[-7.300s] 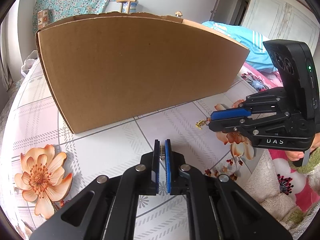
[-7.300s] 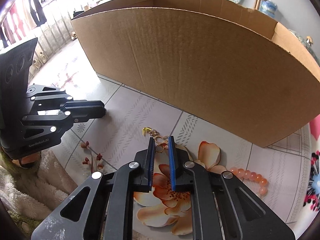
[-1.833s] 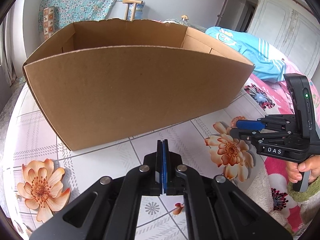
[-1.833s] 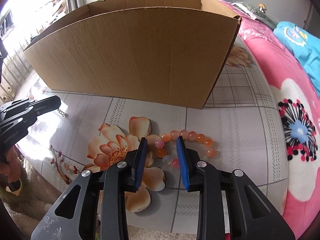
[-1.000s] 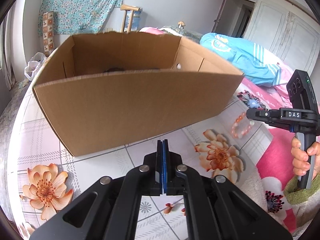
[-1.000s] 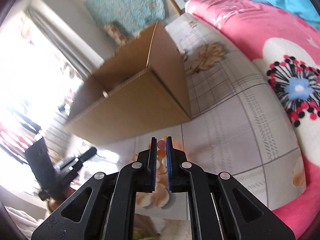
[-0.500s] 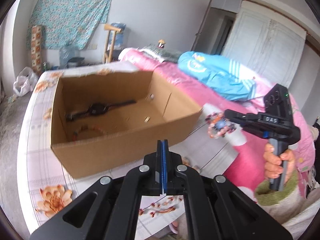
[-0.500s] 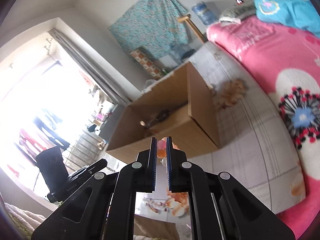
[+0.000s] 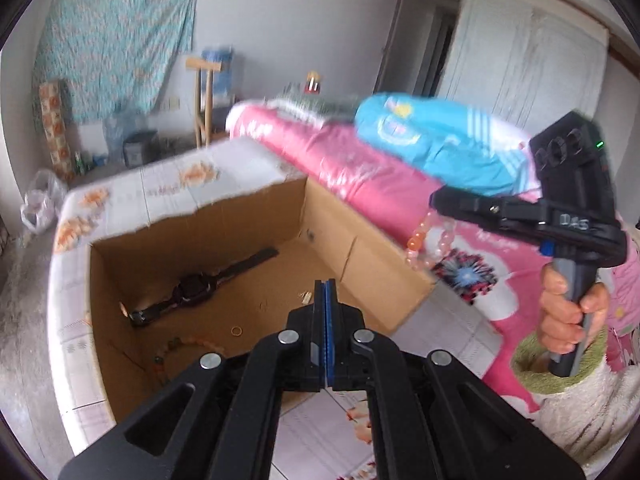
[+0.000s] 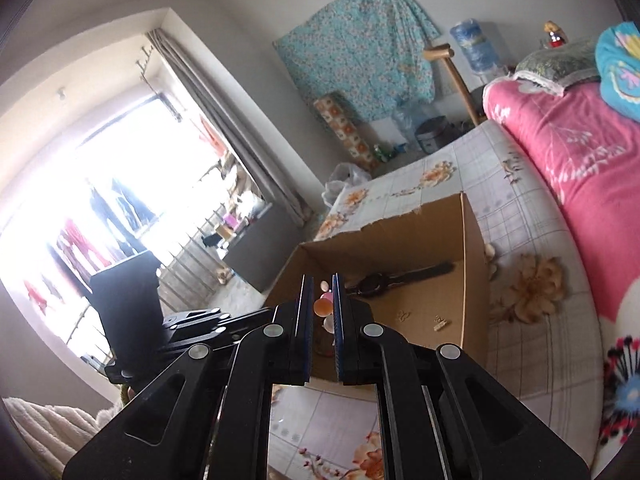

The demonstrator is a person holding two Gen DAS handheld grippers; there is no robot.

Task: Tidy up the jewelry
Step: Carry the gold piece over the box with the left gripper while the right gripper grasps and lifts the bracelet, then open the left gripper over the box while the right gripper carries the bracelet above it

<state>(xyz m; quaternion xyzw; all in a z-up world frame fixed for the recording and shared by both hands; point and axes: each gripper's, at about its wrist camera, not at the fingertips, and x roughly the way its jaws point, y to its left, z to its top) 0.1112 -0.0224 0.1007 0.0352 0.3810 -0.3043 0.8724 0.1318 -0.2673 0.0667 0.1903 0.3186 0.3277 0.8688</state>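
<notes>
Right gripper (image 10: pixel 322 308): one, clamped on the bead bracelet (image 9: pixel 430 236), hanging mid-right in the left view.
Left gripper (image 9: pixel 325 312): one, pads pressed together, empty.
Cardboard box (image 9: pixel 372 264): one, open, frame centre.
Inside box: one black watch (image 9: pixel 204 284), one gold ring (image 9: pixel 237 331), one bead string (image 9: pixel 196 346) lower left.

Plain pale grey walls (image 10: pixel 256 40) enclose the room. A turquoise floral cloth (image 10: pixel 360 40) hangs on the far wall, above a blue water bottle (image 10: pixel 474 46) and a wooden crutch-like stand (image 9: pixel 202 96). A bright window (image 10: pixel 100 200) with grey curtains (image 10: pixel 224 120) floods one side with daylight. White panelled wardrobe doors (image 9: pixel 532 80) stand behind a bed with a pink floral blanket (image 10: pixel 580 152).
</notes>
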